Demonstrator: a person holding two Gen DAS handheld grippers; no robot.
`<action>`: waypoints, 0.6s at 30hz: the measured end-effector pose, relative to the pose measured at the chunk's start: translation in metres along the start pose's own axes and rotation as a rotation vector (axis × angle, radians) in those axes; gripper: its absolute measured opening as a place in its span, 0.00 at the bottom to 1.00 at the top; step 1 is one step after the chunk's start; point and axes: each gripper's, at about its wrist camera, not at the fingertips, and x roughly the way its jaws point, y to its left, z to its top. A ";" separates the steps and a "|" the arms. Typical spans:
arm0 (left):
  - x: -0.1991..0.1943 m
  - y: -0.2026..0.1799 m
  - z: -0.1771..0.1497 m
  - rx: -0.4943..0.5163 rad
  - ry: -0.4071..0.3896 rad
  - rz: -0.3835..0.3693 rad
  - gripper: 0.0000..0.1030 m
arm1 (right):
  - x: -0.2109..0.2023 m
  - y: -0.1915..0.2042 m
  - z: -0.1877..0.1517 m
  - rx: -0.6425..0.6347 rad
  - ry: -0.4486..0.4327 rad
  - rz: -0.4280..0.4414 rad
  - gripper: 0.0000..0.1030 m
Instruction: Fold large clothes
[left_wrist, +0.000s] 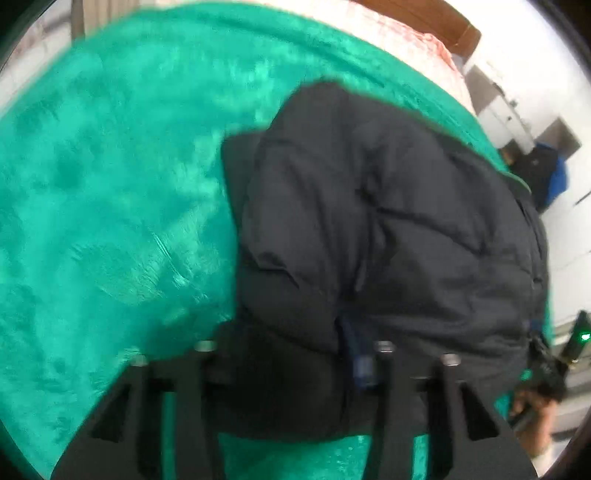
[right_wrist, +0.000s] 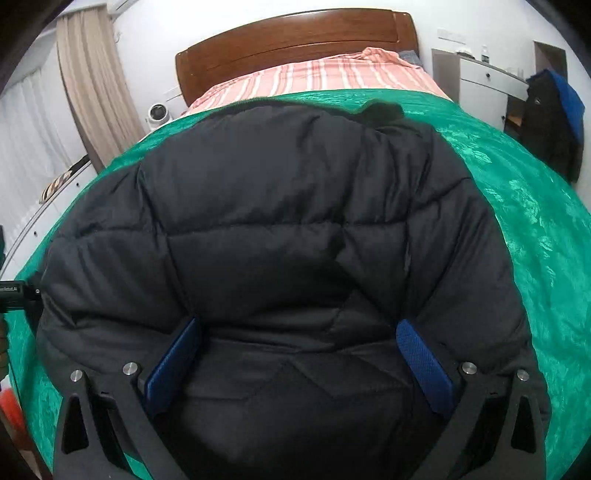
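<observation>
A black quilted puffer jacket (right_wrist: 288, 221) lies in a folded bundle on a green plush blanket (right_wrist: 535, 221) on a bed. My right gripper (right_wrist: 299, 354) is open, its blue pads (right_wrist: 424, 362) spread wide over the jacket's near edge, holding nothing. In the left wrist view the jacket (left_wrist: 369, 221) fills the right half and the blanket (left_wrist: 110, 184) the left. My left gripper (left_wrist: 295, 354) sits at the jacket's near edge with cloth bunched between its fingers; one blue pad (left_wrist: 364, 363) shows against the fabric. The other gripper and hand (left_wrist: 543, 373) show at far right.
A wooden headboard (right_wrist: 295, 40) and pink striped sheet (right_wrist: 314, 74) lie beyond the blanket. Beige curtains (right_wrist: 92, 92) hang at left. A white cabinet (right_wrist: 484, 85) and a dark and blue garment (right_wrist: 554, 122) stand at right. A small white fan (right_wrist: 159, 112) sits beside the bed.
</observation>
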 end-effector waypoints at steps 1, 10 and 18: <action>-0.008 -0.010 0.002 0.033 -0.018 0.010 0.22 | 0.000 0.000 -0.001 0.003 -0.001 0.003 1.00; -0.133 -0.160 0.039 0.292 -0.301 -0.150 0.16 | 0.003 0.000 -0.005 0.039 -0.008 -0.025 1.00; -0.103 -0.357 -0.025 0.835 -0.318 -0.192 0.14 | -0.006 0.000 -0.005 0.073 -0.055 0.012 1.00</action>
